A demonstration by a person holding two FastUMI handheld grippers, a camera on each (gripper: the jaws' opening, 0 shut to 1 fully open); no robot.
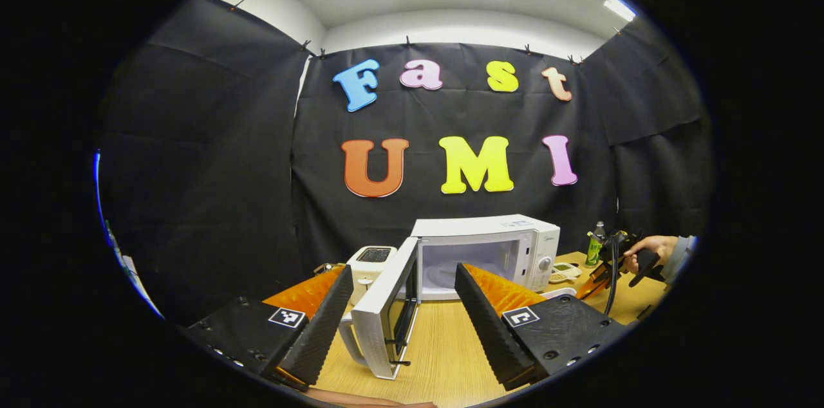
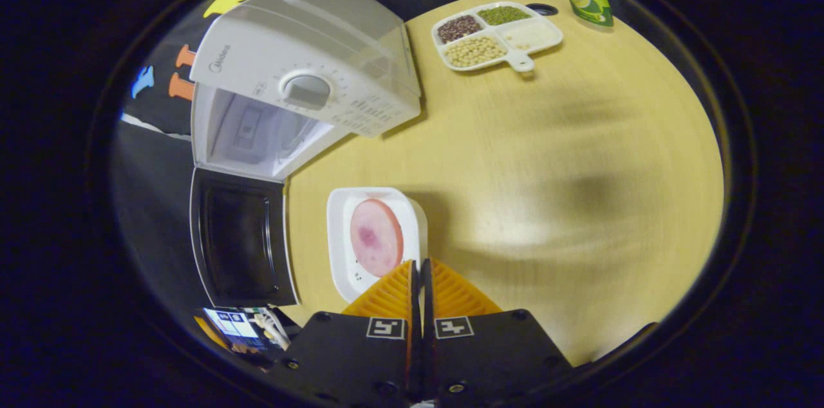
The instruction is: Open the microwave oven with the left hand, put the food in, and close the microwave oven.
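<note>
The left gripper view looked level across the wooden table (image 1: pixel 444 356) from low and close, facing the microwave oven (image 1: pixel 479 253) head-on, its open door (image 1: pixel 386 311) very near the lens and the booth's back wall behind. The right gripper view looked steeply down on the same table (image 2: pixel 547 170) from above, rolled sideways, so the microwave oven (image 2: pixel 309 73) lay at upper left with its door (image 2: pixel 241 237) below it. Close under that lens sat a white plate (image 2: pixel 341 228). Both views shared the microwave oven, its door and the tabletop.
</note>
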